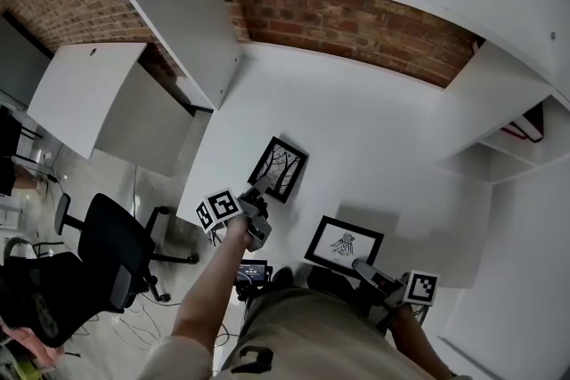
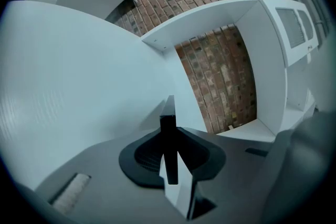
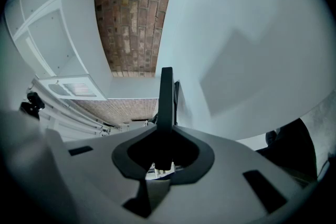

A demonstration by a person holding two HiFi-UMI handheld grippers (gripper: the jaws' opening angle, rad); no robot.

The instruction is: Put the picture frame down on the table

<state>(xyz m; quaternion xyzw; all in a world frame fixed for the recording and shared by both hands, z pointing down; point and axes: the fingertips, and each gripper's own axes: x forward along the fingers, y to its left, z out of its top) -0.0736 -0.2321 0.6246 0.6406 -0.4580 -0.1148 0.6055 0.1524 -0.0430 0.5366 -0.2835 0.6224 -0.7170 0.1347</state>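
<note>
Item 1. Left claw (image 1: pixel 264 186): closed on the near edge of the tree picture frame (image 1: pixel 280 167). In the left gripper view the frame is seen edge-on as a thin black strip pinched between the jaws. The marker cube (image 1: pixel 220 207) is carried at 8 o'clock of the claw.

Item 2. Tree picture frame: black border, bare-tree print, tilted. It is held over the white bench (image 1: pixel 383 129) close to the middle of the head view. Whether its far edge touches the bench cannot be told.

Item 3. Right claw (image 1: pixel 359 266): closed on the near edge of the sketch picture frame (image 1: pixel 345 243). In the right gripper view the frame is seen as a dark upright strip gripped between the jaws.

Item 4. Sketch picture frame: black border, pale drawing. It is placed at 5 o'clock of the tree picture frame and apart from it. A shadow is cast on the bench at its 12 o'clock. Contact with the bench cannot be told.

Item 5. Surroundings: brick wall (image 1: pixel 356 27) at 12 o'clock beyond the bench; office chair (image 1: pixel 107 258) on the floor at 8 o'clock.
</note>
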